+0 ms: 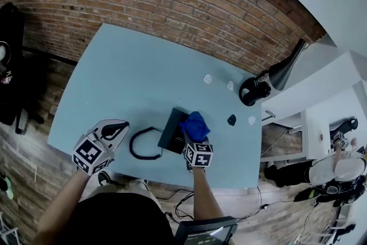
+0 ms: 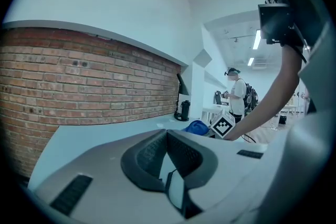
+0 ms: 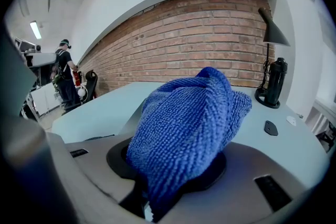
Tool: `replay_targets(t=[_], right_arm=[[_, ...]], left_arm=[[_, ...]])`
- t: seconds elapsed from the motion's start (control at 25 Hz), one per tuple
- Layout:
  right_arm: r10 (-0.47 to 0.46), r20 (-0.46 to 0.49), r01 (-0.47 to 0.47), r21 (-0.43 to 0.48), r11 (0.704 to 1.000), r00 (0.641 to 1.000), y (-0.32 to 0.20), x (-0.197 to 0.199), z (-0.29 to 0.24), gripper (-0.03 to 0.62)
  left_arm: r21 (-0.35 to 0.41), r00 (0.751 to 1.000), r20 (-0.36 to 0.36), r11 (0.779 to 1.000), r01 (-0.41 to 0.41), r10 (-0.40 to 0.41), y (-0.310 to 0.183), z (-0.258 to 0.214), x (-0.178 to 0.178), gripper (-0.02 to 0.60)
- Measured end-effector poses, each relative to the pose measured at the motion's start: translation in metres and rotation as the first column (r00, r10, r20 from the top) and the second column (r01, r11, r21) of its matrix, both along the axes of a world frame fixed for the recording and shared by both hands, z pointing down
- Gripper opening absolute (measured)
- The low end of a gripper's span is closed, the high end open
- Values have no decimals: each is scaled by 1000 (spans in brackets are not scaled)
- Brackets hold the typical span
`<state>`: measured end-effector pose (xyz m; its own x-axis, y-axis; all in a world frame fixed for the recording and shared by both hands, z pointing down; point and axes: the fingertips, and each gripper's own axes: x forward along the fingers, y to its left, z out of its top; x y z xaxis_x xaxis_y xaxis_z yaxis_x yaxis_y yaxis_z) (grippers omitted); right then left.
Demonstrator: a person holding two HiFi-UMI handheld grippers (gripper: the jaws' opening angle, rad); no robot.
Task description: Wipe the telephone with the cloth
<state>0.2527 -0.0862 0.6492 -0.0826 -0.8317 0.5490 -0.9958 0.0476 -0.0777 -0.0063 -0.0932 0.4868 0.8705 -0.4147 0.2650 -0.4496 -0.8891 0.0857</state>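
Observation:
A black telephone (image 1: pixel 170 130) lies near the front edge of the light blue table (image 1: pixel 132 77), its coiled cord (image 1: pixel 143 144) looping to the left. My right gripper (image 1: pixel 196 142) is shut on a bunched blue cloth (image 1: pixel 195 125), which rests against the phone's right side. In the right gripper view the cloth (image 3: pixel 189 123) fills the jaws and hides most of the telephone (image 3: pixel 132 116). My left gripper (image 1: pixel 117 128) hovers left of the cord, shut with nothing in it. From the left gripper (image 2: pixel 167 136) view the cloth (image 2: pixel 197 127) shows far to the right.
A black desk lamp (image 1: pixel 287 69) and a black bottle (image 1: pixel 254 90) stand at the table's far right corner. Small white pieces (image 1: pixel 207 78) and a small black piece (image 1: pixel 231 120) lie near them. A brick wall (image 1: pixel 172 3) runs behind. A person (image 1: pixel 338 169) stands off to the right.

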Motion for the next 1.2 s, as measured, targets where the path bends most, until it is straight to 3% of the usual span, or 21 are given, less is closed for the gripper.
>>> replay_targets(t=[0.84, 1.2], right_arm=[[96, 20, -95, -25, 995, 995, 38, -24, 21, 173], [89, 52, -86, -58, 995, 995, 62, -42, 36, 173]], left_arm=[[-62, 1000, -5, 998, -18, 18, 16, 23, -13, -11], [-97, 1000, -10, 995, -3, 2, 18, 32, -20, -11]])
